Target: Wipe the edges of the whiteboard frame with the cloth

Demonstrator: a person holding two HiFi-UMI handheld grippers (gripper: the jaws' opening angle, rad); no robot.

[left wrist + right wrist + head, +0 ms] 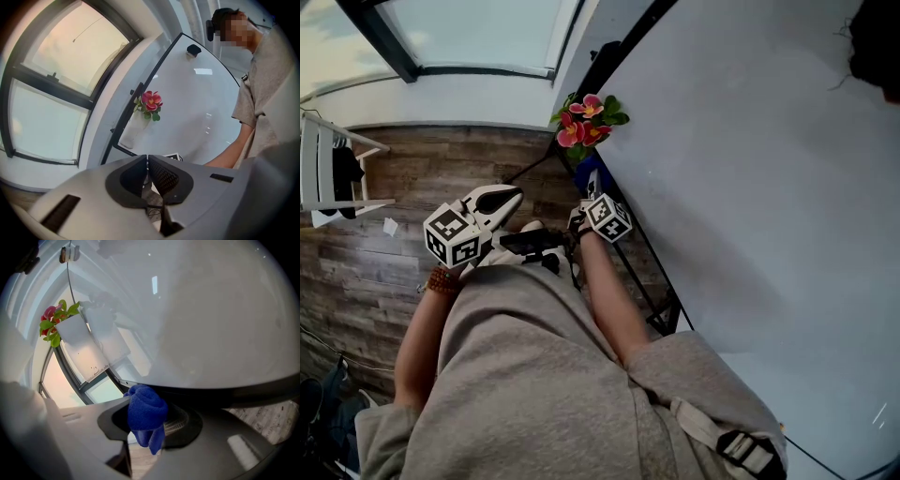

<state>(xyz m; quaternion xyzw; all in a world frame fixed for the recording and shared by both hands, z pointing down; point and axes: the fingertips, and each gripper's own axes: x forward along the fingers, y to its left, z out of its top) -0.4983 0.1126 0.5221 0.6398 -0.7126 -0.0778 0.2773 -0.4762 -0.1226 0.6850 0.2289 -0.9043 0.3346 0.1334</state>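
the right gripper was found clamped on a rolled blue cloth, which sat at bottom centre of the right gripper view, right at the dark whiteboard frame, contact not confirmed. in the head view the cloth lay at centre frame, just below the pink flowers and beside the frame's left edge. the left gripper had its jaws pressed together on nothing and was held at centre-left of the head view, apart from the whiteboard, over the wooden floor.
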